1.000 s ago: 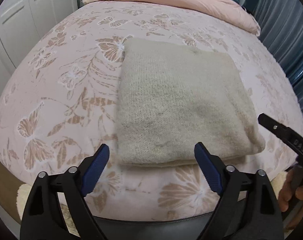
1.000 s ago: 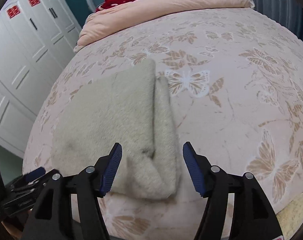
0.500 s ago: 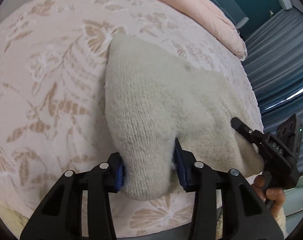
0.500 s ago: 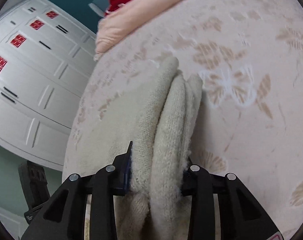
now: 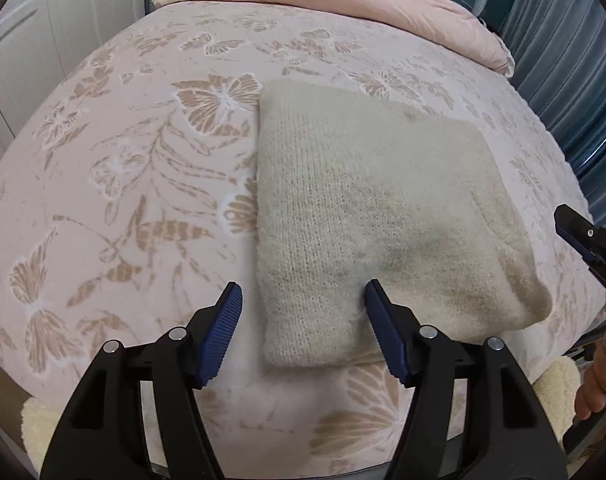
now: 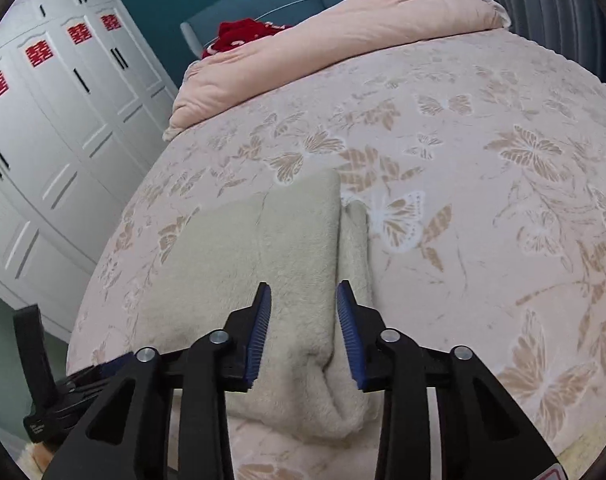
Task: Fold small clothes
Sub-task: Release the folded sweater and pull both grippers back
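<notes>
On the butterfly-print bedspread (image 5: 135, 184) near the bed's front edge, the folded cream knit sweater (image 5: 367, 216) lies flat in a neat rectangle. The left gripper (image 5: 303, 320) sits spread wide over its near left corner, gripping nothing. The right gripper (image 6: 303, 312) is parted a bit narrower around the near right fold, pads apparently clear of the knit, so nothing's held there either.

One cream knitted garment (image 5: 367, 216), fuzzy in texture, lies folded into a thick, roughly rectangular bundle on the floral bedspread (image 5: 123, 168), near its front edge. Its top surface is flat and smooth. From the right wrist view, stacked layers (image 6: 343, 392) show at its near right edge.
</notes>
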### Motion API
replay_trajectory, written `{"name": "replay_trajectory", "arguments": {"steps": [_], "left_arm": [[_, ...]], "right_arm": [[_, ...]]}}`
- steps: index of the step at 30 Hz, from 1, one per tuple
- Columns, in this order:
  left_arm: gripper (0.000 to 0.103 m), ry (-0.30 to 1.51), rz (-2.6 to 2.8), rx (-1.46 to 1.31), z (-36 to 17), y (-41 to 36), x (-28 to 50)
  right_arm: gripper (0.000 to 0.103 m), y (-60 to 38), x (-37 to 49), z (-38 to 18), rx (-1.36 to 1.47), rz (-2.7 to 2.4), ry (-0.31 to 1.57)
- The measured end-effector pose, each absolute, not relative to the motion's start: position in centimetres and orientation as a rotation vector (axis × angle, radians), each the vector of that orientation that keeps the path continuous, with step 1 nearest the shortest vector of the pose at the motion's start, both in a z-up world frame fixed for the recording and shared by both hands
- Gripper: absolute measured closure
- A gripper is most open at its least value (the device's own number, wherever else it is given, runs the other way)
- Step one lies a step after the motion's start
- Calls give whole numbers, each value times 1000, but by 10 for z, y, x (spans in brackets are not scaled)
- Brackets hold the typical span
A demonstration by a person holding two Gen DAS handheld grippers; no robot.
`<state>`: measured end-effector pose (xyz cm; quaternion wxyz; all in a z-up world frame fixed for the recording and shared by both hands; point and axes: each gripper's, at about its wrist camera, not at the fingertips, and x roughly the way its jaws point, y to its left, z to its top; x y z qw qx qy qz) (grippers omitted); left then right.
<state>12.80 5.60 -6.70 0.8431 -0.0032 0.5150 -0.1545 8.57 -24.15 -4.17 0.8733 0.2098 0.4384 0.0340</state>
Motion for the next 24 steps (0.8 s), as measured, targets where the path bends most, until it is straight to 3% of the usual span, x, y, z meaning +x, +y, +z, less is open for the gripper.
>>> {"name": "replay_trajectory", "arguments": {"steps": [1, 3, 9, 13, 15, 19, 24], "left_arm": [[41, 1094, -317, 13, -69, 53, 128], [41, 1111, -299, 33, -73, 50, 128], [34, 1109, -270, 74, -67, 54, 117], [34, 1131, -249, 48, -70, 58, 116], [34, 1129, -250, 47, -66, 56, 111], [34, 1080, -248, 118, -51, 48, 94], [32, 1058, -241, 139, -45, 39, 78]], "right_arm": [[92, -233, 93, -60, 399, 68, 985], [95, -225, 94, -91, 339, 38, 1066], [95, -218, 74, -28, 332, 89, 942], [96, -212, 81, -89, 206, 30, 1130], [97, -221, 70, -84, 300, 24, 1083], [94, -223, 47, -40, 354, -8, 968], [81, -227, 15, -28, 363, -114, 943]]}}
